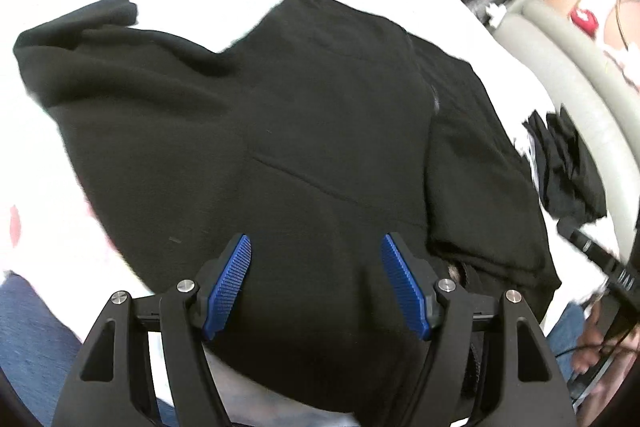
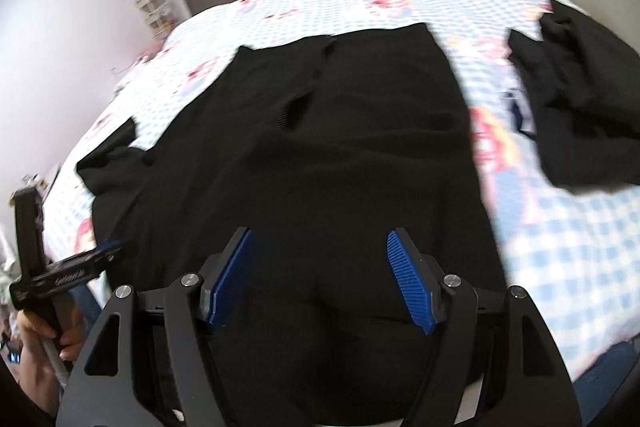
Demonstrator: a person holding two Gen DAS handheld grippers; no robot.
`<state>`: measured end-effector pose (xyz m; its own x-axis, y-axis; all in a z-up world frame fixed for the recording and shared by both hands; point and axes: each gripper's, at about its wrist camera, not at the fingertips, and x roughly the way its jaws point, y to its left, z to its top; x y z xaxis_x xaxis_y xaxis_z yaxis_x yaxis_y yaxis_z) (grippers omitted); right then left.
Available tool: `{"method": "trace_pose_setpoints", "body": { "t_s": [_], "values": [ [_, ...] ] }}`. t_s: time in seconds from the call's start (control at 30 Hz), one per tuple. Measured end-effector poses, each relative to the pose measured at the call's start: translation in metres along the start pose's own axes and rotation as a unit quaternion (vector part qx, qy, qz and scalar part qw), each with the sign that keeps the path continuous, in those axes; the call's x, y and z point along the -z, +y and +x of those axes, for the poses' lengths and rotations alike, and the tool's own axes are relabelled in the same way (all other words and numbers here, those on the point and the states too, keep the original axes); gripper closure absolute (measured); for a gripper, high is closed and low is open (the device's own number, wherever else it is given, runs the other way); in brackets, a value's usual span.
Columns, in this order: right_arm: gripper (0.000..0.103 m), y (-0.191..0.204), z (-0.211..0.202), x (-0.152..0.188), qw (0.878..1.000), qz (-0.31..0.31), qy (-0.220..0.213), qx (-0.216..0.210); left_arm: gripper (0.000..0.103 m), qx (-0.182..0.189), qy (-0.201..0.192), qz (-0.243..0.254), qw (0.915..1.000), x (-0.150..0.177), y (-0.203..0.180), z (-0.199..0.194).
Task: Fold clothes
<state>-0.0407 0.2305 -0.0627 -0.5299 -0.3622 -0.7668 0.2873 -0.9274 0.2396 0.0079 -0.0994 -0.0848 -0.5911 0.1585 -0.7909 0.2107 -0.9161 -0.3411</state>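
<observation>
Black garment [image 2: 312, 155] spread on bed [image 2: 560, 247], right side apparently folded inward, left sleeve [image 1: 76, 43] still out. Left claw [image 1: 316, 283], right claw [image 2: 320, 279] wide open, empty. Second dark garment [image 2: 580, 107] unfolded.

Each gripper [image 1: 316, 281] is a black frame with round silver screws. Its finger pads [image 2: 410, 283] are blue (finely ribbed). The person wears blue jeans [image 1: 28, 339].
</observation>
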Motion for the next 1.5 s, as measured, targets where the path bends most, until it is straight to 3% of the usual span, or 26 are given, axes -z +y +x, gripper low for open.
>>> {"method": "trace_pose_setpoints", "body": {
  "t_s": [0.17,0.33,0.47,0.6,0.73,0.8,0.87,0.9,0.93,1.07,1.13,1.2,1.3,1.37,1.4,1.43,1.5],
  "values": [
    [0.031,0.052,0.035,-0.011,0.998,-0.034,0.04,-0.046,0.033,0.002,-0.03,-0.072,0.9969,-0.013,0.066,-0.023],
    [0.032,0.104,0.061,-0.031,0.992,-0.072,0.067,-0.085,0.033,0.007,-0.062,-0.163,0.9847,-0.028,0.147,-0.041],
    [0.032,0.141,0.078,-0.041,0.988,-0.092,0.079,-0.094,0.033,-0.008,-0.084,-0.207,0.9748,-0.048,0.202,-0.042],
    [0.032,0.172,0.102,-0.048,0.983,-0.106,0.104,-0.106,0.032,-0.036,-0.106,-0.219,0.9692,-0.077,0.246,-0.043],
    [0.032,0.201,0.126,-0.062,0.98,-0.118,0.116,-0.109,0.026,-0.059,-0.095,-0.233,0.9662,-0.112,0.296,-0.02],
    [0.032,0.207,0.134,-0.065,0.981,-0.108,0.118,-0.107,0.026,-0.052,-0.072,-0.251,0.964,-0.123,0.32,0.002],
    [0.032,0.204,0.139,-0.063,0.981,-0.089,0.129,-0.118,0.038,-0.033,-0.061,-0.262,0.9627,-0.129,0.332,0.017],
    [0.032,0.2,0.14,-0.061,0.98,-0.081,0.136,-0.122,0.077,-0.025,-0.059,-0.258,0.9639,-0.133,0.331,0.02],
    [0.032,0.194,0.14,-0.058,0.98,-0.073,0.14,-0.12,0.092,-0.022,-0.056,-0.246,0.9673,-0.141,0.325,0.021],
    [0.032,0.162,0.128,-0.052,0.985,-0.052,0.133,-0.099,0.094,-0.01,-0.13,-0.14,0.9815,-0.175,0.246,-0.028],
    [0.033,0.137,0.107,-0.047,0.988,-0.036,0.116,-0.091,0.094,0.032,-0.142,-0.053,0.988,-0.183,0.17,-0.049],
    [0.033,0.112,0.087,-0.04,0.991,-0.015,0.1,-0.085,0.094,0.081,-0.142,0.033,0.986,-0.182,0.089,-0.065],
    [0.033,0.072,0.058,-0.022,0.994,0.023,0.081,-0.075,0.092,0.161,-0.09,0.123,0.9752,-0.142,-0.015,-0.044],
    [0.033,0.038,0.035,-0.005,0.995,0.05,0.06,-0.056,0.081,0.203,-0.034,0.174,0.963,-0.107,-0.078,-0.013],
    [0.033,0.026,0.026,0.001,0.995,0.062,0.053,-0.051,0.066,0.224,-0.005,0.199,0.9541,-0.089,-0.109,0.002],
    [0.033,0.011,0.02,0.008,0.995,0.074,0.051,-0.044,0.052,0.221,0.022,0.22,0.9498,-0.071,-0.131,0.022],
    [0.033,-0.014,0.01,0.022,0.994,0.098,0.054,-0.022,0.049,0.152,0.066,0.24,0.9565,-0.036,-0.142,0.066]
  ]
}}
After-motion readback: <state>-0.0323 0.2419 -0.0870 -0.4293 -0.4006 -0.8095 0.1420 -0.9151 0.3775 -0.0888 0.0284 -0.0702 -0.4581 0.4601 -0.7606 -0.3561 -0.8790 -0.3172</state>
